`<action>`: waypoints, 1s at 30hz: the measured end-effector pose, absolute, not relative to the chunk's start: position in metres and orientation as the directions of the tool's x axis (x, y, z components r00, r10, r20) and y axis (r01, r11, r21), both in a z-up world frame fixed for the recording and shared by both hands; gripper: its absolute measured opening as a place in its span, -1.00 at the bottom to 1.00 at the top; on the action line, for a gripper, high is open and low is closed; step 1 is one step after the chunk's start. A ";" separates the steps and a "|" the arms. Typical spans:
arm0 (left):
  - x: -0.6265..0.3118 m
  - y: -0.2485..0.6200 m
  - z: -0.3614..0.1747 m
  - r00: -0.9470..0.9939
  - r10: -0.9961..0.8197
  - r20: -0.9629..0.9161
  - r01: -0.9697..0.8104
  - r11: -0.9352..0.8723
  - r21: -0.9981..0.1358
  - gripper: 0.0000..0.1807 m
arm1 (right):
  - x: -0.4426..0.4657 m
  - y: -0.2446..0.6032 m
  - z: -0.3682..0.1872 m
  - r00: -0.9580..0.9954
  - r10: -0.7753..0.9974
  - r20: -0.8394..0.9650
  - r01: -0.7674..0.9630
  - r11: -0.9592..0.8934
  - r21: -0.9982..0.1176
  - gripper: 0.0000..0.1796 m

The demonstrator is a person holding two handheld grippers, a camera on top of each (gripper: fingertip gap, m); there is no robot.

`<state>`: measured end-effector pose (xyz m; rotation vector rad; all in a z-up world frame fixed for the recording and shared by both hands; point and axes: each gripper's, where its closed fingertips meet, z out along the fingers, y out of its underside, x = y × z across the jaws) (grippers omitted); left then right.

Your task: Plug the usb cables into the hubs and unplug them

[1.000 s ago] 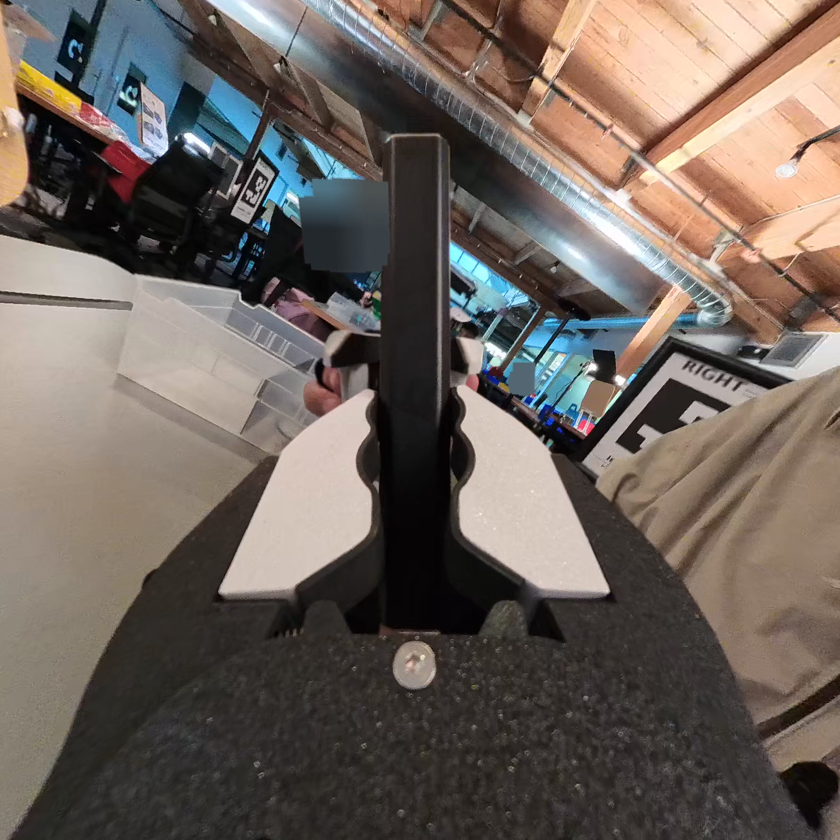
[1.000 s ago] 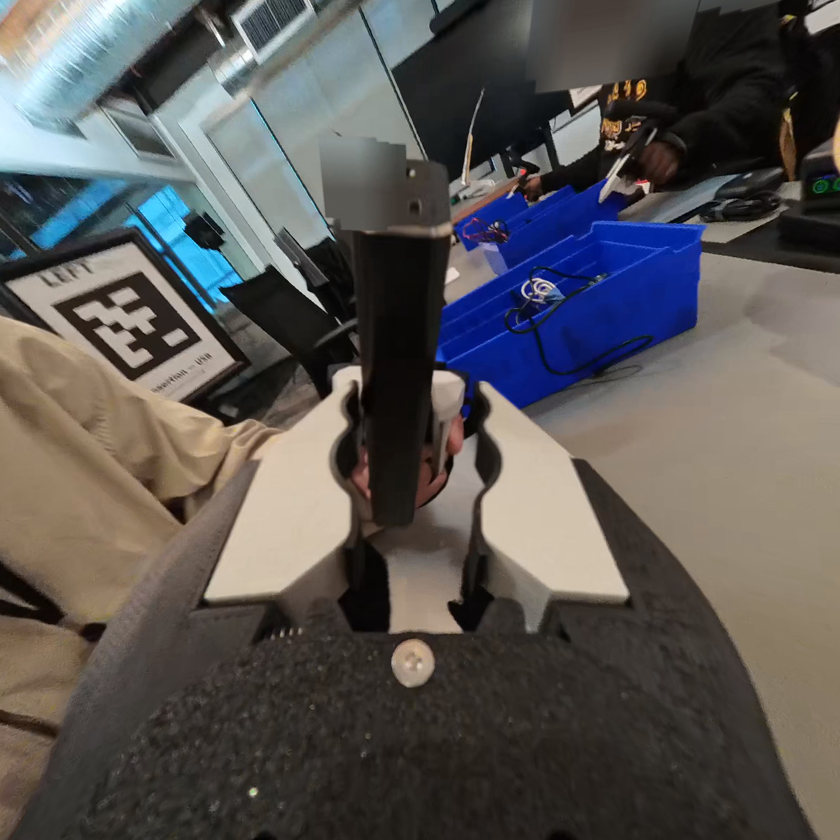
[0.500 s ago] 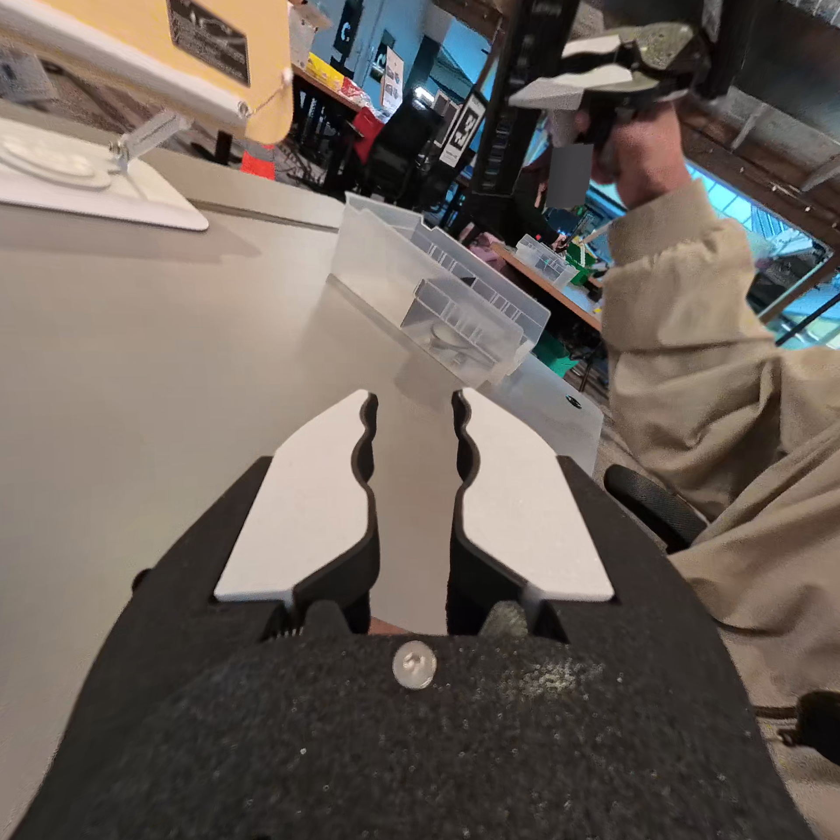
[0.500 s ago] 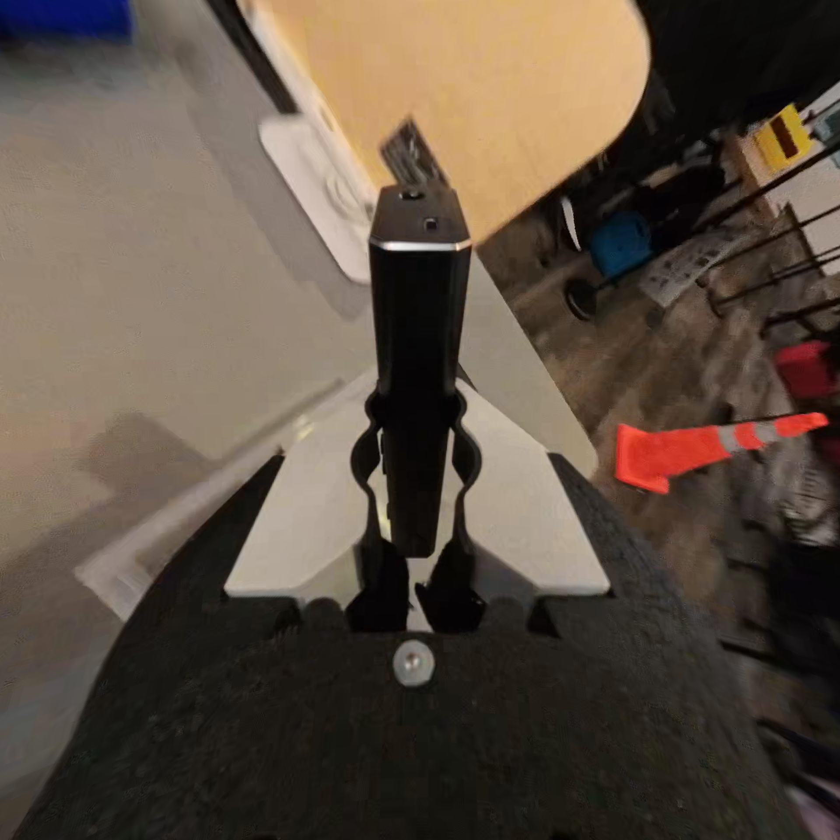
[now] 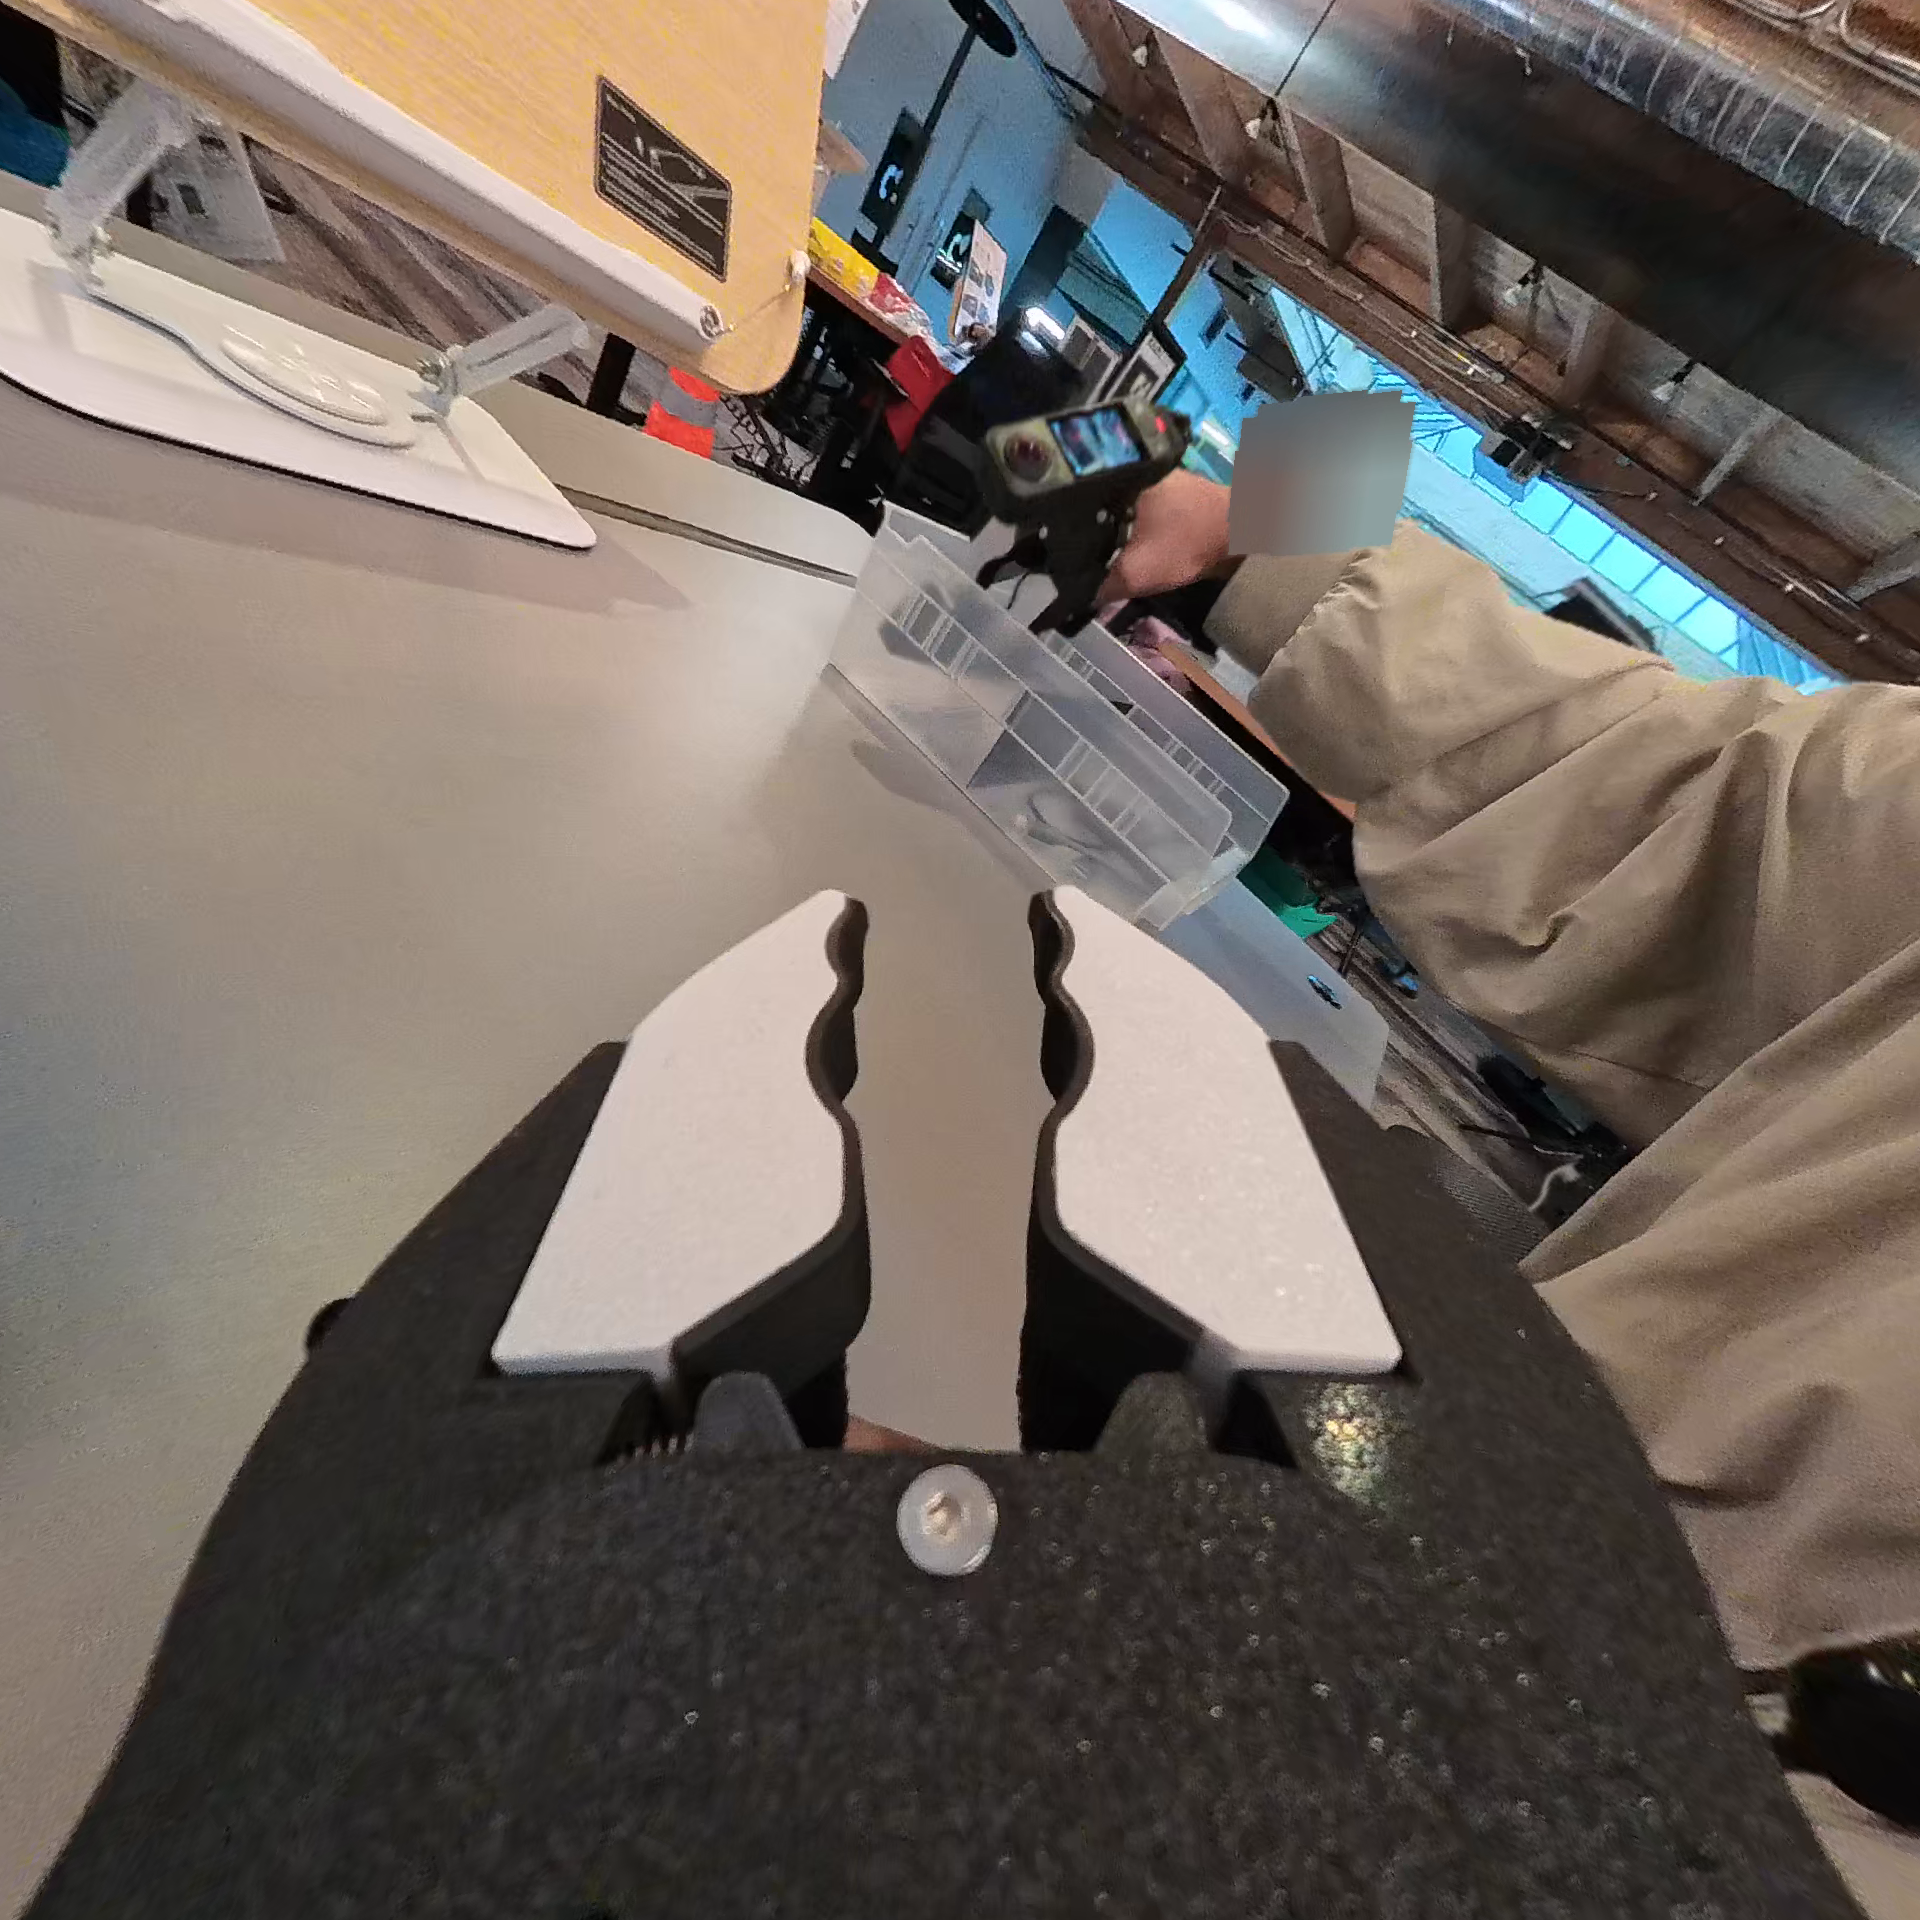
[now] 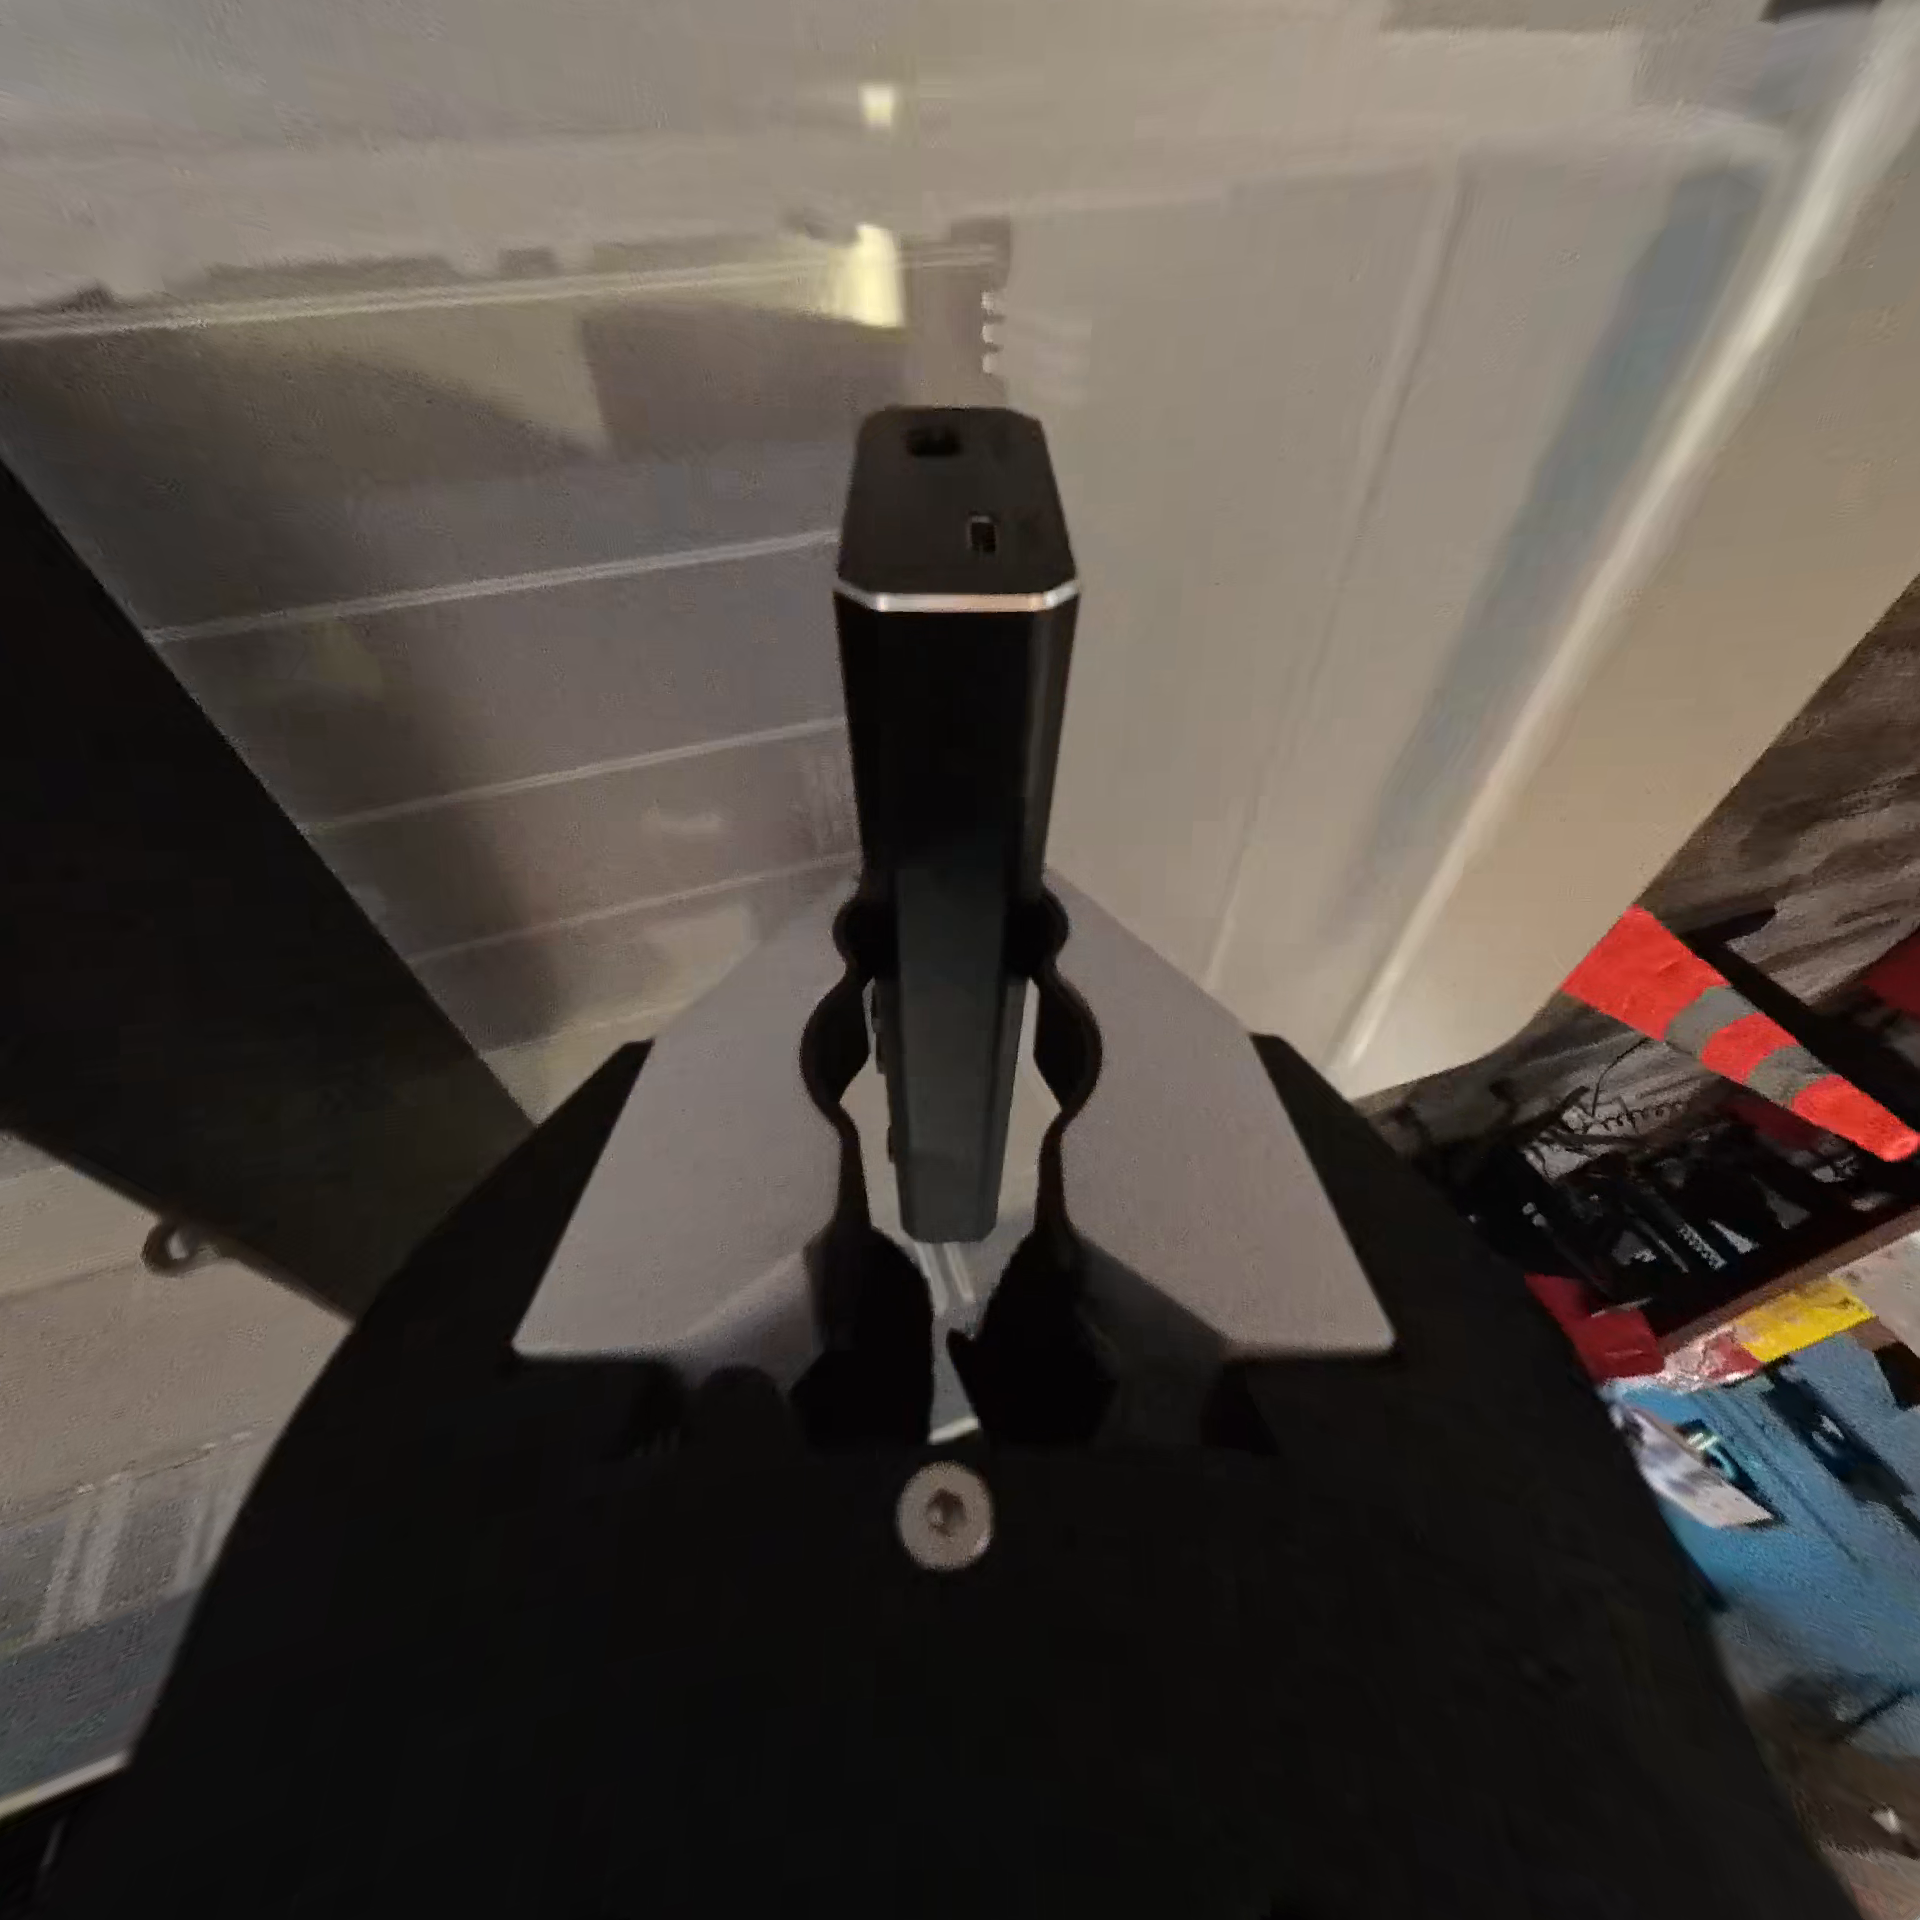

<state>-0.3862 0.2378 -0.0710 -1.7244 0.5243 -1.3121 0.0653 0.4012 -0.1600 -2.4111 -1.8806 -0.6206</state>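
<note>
A grey table [image 5: 312, 831] stretches ahead of the left gripper [image 5: 945, 925], whose fingers stand spread with nothing between them, apparently freed for a cable not in view. Up and to its left hangs a wooden board [image 5: 499, 114] over a white base plate [image 5: 260, 405]. Ahead and to the right lies a clear compartmented bin [image 5: 1049, 748] at the table's edge, where the right gripper [image 5: 1070, 613] reaches in on a tan-sleeved arm [image 5: 1558, 790]. In the right wrist view, that right gripper [image 6: 951, 914] pinches a black USB hub [image 6: 956, 717] lengthwise, port end forward, probably so it can be set into the bin [image 6: 520, 520] just beyond it. The bin's walls and dividers crowd the hub's path. An orange traffic cone [image 6: 1745, 1029] lies to the right, beyond the table.
</note>
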 end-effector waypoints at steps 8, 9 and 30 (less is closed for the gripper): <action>-0.386 0.233 -0.082 0.397 -0.785 0.475 0.081 -0.486 -0.870 -0.66 | 0.052 0.402 -0.177 0.258 0.919 0.298 0.952 -0.295 0.086 -0.68; -0.387 0.233 -0.084 0.425 -0.794 0.434 0.055 -0.456 -0.888 -0.65 | 0.053 0.404 -0.172 0.286 0.900 0.328 0.946 -0.320 0.053 -0.65; -0.520 0.241 -0.086 0.791 -0.511 0.337 0.173 -0.341 -0.924 -0.55 | -0.083 0.157 -0.047 0.953 0.215 -0.215 -0.217 -0.015 -0.976 -0.68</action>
